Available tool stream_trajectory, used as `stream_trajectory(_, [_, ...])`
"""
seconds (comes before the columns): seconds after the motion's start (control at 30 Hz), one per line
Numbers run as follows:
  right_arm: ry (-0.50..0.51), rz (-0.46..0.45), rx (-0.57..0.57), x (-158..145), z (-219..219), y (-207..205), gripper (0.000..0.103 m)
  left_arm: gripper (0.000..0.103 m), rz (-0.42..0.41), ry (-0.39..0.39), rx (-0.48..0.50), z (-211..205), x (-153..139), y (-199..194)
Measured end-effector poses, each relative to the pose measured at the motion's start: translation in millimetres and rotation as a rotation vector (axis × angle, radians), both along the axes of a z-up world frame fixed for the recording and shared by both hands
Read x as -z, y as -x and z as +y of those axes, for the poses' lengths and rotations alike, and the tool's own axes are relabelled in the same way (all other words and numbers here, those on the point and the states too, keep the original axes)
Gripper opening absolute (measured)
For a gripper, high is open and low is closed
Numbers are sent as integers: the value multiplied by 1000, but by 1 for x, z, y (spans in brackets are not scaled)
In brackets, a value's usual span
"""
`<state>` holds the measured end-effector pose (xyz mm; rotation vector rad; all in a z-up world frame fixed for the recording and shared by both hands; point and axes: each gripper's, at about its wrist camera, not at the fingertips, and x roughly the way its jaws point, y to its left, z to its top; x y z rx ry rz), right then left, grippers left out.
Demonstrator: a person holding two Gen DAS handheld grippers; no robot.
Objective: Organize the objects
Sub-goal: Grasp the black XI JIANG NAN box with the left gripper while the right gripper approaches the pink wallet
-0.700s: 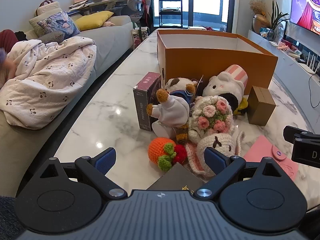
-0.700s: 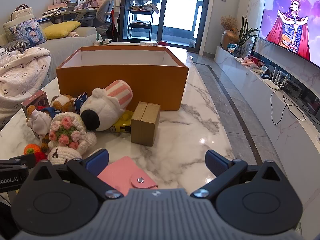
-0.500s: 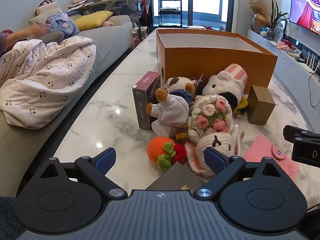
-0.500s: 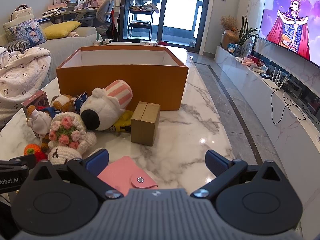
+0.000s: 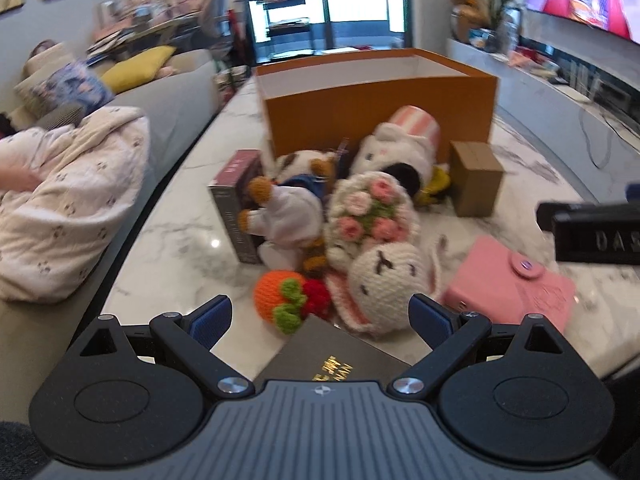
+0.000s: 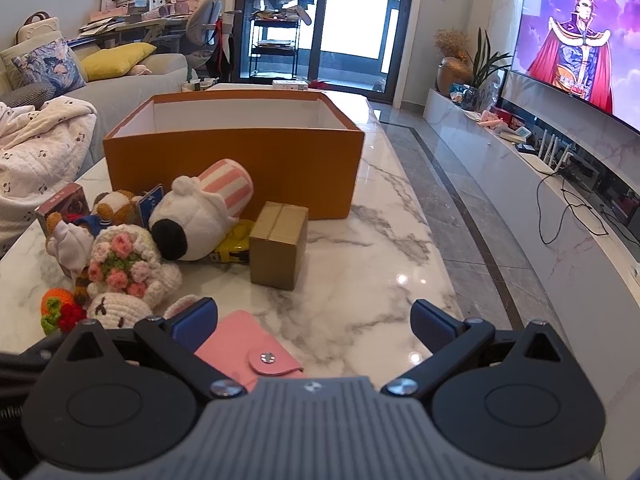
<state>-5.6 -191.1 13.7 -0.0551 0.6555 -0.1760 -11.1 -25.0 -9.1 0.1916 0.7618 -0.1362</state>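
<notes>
An open orange box (image 5: 376, 112) (image 6: 236, 160) stands on the marble table (image 6: 360, 280). In front of it lies a heap: a white plush dog in a striped hat (image 5: 400, 152) (image 6: 200, 216), a crochet bouquet (image 5: 368, 212), a crochet rabbit head (image 5: 388, 280), an orange crochet fruit (image 5: 280, 296), a calico plush (image 5: 288, 208), a purple card box (image 5: 236, 200), a small cardboard box (image 6: 280, 250) and a pink wallet (image 6: 248, 352). A dark book (image 5: 336, 356) lies just under my left gripper (image 5: 320, 316), which is open and empty. My right gripper (image 6: 314, 320) hangs open over the wallet's right side.
A grey sofa (image 5: 176, 92) with a blanket (image 5: 68, 208) and a person's hand (image 5: 12, 178) runs along the table's left edge. A TV bench (image 6: 520, 160) and a screen (image 6: 576, 40) stand to the right. The right gripper's body (image 5: 592, 232) shows beside the wallet.
The left gripper has swung to the right, so the heap sits further left in its blurred view and the wallet shows more. The right gripper has stayed still.
</notes>
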Motion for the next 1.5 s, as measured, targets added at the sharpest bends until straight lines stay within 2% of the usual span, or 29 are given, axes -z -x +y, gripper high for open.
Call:
stream_trajectory(0.23, [4,13,4,1,-8,6,102,103,-6,-7,42,-3,4,8])
stream_trajectory(0.4, [9,24,0,5,-9,11,102,103,35,10,41,1,11,10])
stream_trajectory(0.7, [16,55,-13,14,-13,18,102,103,81,3,96,-1,23,8])
stream_trajectory(1.03, [-24,145,-144,31,-2,14,102,103,82,9,137,4,23,14])
stream_trajectory(1.27, [-68,213,-225,48,2,0,102,103,74,-76,150,-4,30,16])
stream_trajectory(1.37, [-54,242,-243,58,5,-8,102,103,64,-89,149,-5,32,17])
stream_trajectory(1.5, [3,235,-287,66,11,-13,102,103,70,-68,152,-1,30,15])
